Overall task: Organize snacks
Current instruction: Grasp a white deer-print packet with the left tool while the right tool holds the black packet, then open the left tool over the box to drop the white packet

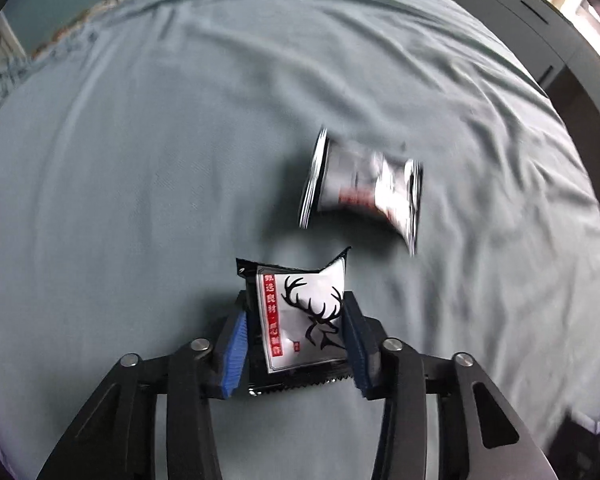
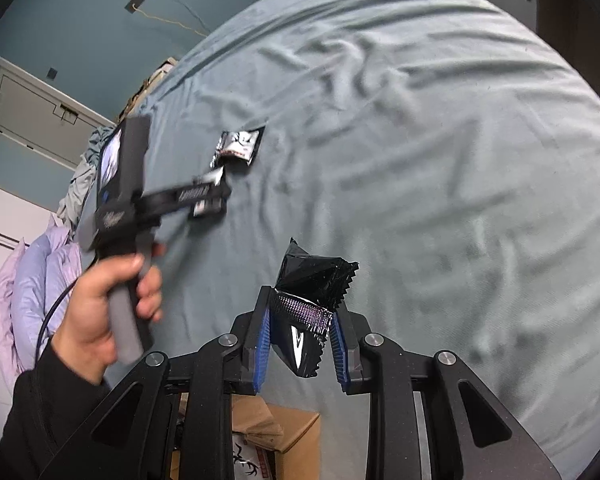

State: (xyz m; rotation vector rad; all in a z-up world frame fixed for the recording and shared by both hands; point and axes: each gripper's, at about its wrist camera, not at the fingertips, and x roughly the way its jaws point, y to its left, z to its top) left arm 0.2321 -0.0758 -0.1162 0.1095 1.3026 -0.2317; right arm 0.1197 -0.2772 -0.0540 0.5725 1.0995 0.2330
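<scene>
- Fingers [image 1: 236,344] with blue pads, lower centre of the left wrist view, pinch a white snack packet [image 1: 300,316] with an antler print; the left gripper [image 1: 296,344] has it by both side edges, packet upright, print facing the camera; probably gripped at the sides so the flat face stays readable and the pouch does not crumple
- right gripper [image 2: 300,344], lower centre of the right wrist view, pinches a black foil packet [image 2: 312,292]; the pads close on its crimped seam and the puffed body stands out beyond the tips; a seam hold looks the firmer purchase on slippery foil
- loose packet [image 1: 360,188] lies on the grey bedsheet [image 1: 140,160], right of centre in the left view, blurred, apart from the held one; in the right view it sits at upper left, just beyond the left tool
- a hand [image 2: 100,308] in a dark sleeve grips the left tool's handle at lower left of the right view
- cardboard box [image 2: 276,440] with the same antler print shows at the bottom of the right view, below the bed edge; likely where the packets belong
- room: sheet wide and bare toward the right and top of both views, only wrinkles; bed edge and folded bedding [image 2: 32,280] crowd the left; dark furniture at upper right of the left view; both loads near each other, so mind a clash over the box.
</scene>
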